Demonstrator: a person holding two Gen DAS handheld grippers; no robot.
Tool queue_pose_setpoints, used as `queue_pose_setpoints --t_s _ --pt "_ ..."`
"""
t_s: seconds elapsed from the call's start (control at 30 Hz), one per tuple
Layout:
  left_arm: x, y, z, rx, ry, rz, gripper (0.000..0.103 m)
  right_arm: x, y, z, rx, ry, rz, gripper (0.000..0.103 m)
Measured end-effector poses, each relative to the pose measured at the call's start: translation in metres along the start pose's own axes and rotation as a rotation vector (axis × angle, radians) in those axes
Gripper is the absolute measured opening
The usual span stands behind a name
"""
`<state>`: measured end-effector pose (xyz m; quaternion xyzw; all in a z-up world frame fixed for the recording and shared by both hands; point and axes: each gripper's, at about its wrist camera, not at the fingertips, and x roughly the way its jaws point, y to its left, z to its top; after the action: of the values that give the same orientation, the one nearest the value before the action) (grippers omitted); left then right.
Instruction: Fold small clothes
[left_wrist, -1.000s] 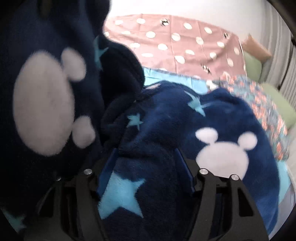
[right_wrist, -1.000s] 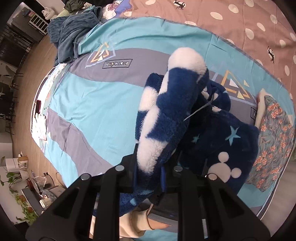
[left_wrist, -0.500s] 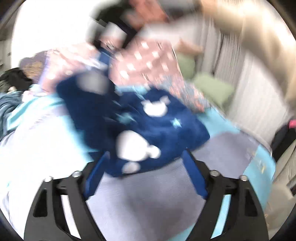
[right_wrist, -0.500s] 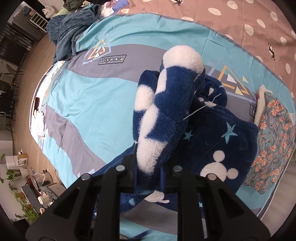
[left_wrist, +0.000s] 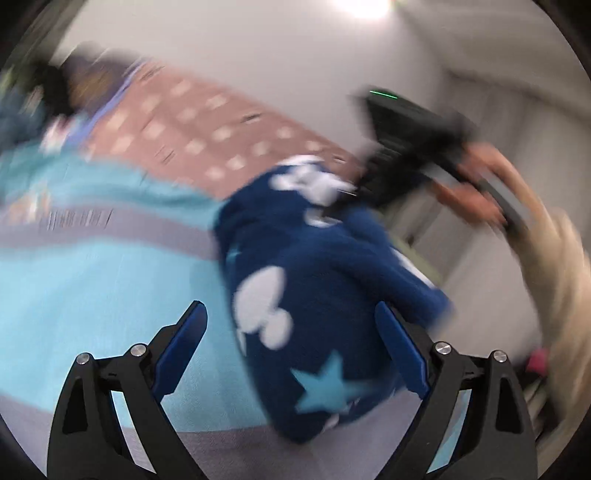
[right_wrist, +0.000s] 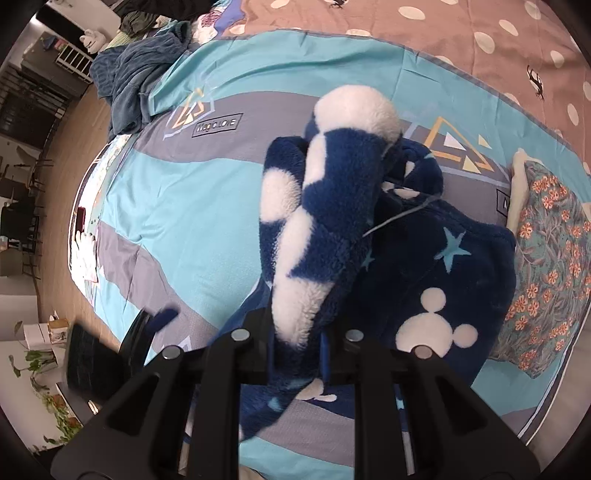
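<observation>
A navy fleece garment (right_wrist: 436, 266) with white mouse heads and light blue stars lies on the blue and grey bedsheet (right_wrist: 192, 221). My right gripper (right_wrist: 299, 328) is shut on a bunched fold of it (right_wrist: 325, 206) and holds that fold up above the bed. In the blurred left wrist view the garment (left_wrist: 317, 302) lies ahead of my left gripper (left_wrist: 291, 317), which is open and empty, pulled back from the cloth. The right gripper (left_wrist: 399, 147) and the hand holding it show at the upper right there.
A floral cloth (right_wrist: 546, 258) lies right of the garment. A brown dotted cover (right_wrist: 461, 40) spreads at the back. A dark blue heap of clothes (right_wrist: 133, 81) sits at the far left bed corner. The left gripper (right_wrist: 144, 328) shows at the bed's near edge.
My left gripper let go of the fleece, opened and pulled back to the left side. My right gripper kept its hold and barely moved.
</observation>
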<state>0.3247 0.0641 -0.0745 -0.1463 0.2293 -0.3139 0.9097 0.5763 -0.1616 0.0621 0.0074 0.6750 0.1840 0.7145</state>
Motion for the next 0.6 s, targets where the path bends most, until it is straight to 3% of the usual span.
queue_pose_setpoints --t_s 0.1,0.17,0.27,0.37,0.4,0.43,0.47,0.5,0.53,0.57,0.6 --pt "-0.001 -0.036 -0.010 0.178 0.034 -0.015 0.097 0.004 -0.006 0.001 0.017 0.006 0.008 0.017" --pt "0.011 -0.057 -0.009 0.268 0.049 0.030 0.099 0.007 -0.007 0.001 0.023 0.011 0.027 0.017" --pt "0.035 -0.075 -0.007 0.361 0.022 0.213 0.099 0.008 -0.003 0.002 0.016 0.007 0.023 0.018" --pt "0.059 -0.084 0.004 0.381 -0.024 0.397 0.099 0.007 0.002 0.002 0.002 0.007 0.022 0.018" --pt "0.065 -0.086 0.007 0.368 -0.026 0.387 0.098 0.007 0.003 0.002 0.001 0.007 0.022 0.018" --pt "0.067 -0.089 0.008 0.362 -0.030 0.339 0.088 0.007 0.004 0.002 -0.001 0.009 0.024 0.018" --pt "0.070 -0.095 0.007 0.374 -0.042 0.346 0.082 0.007 0.004 0.002 -0.001 0.010 0.027 0.019" --pt "0.074 -0.101 0.005 0.401 -0.051 0.390 0.064 0.007 0.004 0.001 0.000 0.012 0.029 0.024" --pt "0.074 -0.103 0.003 0.417 -0.054 0.402 0.051 0.007 0.004 0.000 -0.002 0.017 0.020 0.036" --pt "0.074 -0.106 0.000 0.423 -0.048 0.404 0.050 0.008 0.002 0.000 0.002 0.024 0.022 0.049" --pt "0.072 -0.107 -0.002 0.417 -0.053 0.401 0.046 0.008 0.000 0.000 0.009 0.034 0.036 0.074"
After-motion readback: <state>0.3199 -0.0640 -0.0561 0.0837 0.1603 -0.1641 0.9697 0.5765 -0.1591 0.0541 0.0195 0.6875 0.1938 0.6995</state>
